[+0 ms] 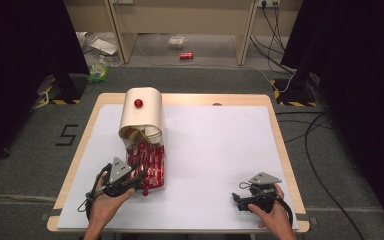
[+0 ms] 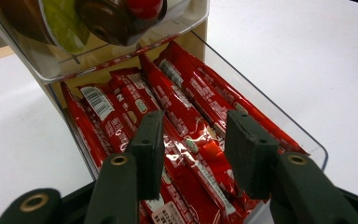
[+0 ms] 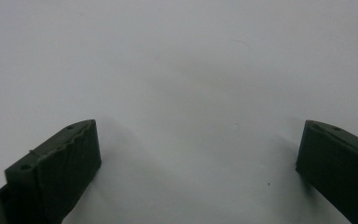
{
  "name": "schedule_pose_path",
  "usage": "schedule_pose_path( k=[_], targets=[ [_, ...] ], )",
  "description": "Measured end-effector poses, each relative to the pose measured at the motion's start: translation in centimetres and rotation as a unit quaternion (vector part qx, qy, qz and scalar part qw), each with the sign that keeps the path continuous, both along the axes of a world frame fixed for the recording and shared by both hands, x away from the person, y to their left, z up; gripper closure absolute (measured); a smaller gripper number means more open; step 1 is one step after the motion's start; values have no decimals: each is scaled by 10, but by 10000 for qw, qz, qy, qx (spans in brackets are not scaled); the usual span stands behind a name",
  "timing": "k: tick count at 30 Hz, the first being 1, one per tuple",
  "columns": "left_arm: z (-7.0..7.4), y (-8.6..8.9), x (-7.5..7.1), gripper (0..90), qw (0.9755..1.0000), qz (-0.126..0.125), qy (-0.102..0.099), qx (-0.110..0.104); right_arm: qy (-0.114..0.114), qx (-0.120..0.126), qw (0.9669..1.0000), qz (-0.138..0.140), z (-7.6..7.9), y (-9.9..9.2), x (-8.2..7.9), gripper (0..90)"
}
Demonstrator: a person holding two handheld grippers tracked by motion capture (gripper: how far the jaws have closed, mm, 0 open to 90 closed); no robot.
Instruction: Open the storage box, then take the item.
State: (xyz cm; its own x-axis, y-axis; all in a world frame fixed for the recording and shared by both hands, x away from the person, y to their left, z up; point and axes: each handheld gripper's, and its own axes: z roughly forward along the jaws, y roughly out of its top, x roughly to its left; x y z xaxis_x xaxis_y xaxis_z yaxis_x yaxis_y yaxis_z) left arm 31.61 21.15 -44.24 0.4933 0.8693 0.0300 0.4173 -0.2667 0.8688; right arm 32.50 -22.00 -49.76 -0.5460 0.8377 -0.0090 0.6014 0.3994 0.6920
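A cream box with a red knob stands at the table's back left. Its clear lower drawer is pulled out toward me and holds several red wrapped bars, which also show from above. My left gripper hangs over the drawer's near end. Its jaws stand apart on either side of one red bar, and the pads do not press on it. My right gripper rests low on the white mat at the front right, open, with bare mat between its jaws.
A second clear drawer above holds brown and green sweets and overhangs the lower one. The white mat covers the wooden table. On the floor beyond lie a red can and cables at the right.
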Motion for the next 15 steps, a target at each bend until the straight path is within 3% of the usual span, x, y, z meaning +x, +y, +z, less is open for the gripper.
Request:
schedule_pose_path(
  k=[15],
  targets=[
    [-4,0,16,613,9997,228,84,-12,4,3,10000,-1,0,0,0,2]
  ],
)
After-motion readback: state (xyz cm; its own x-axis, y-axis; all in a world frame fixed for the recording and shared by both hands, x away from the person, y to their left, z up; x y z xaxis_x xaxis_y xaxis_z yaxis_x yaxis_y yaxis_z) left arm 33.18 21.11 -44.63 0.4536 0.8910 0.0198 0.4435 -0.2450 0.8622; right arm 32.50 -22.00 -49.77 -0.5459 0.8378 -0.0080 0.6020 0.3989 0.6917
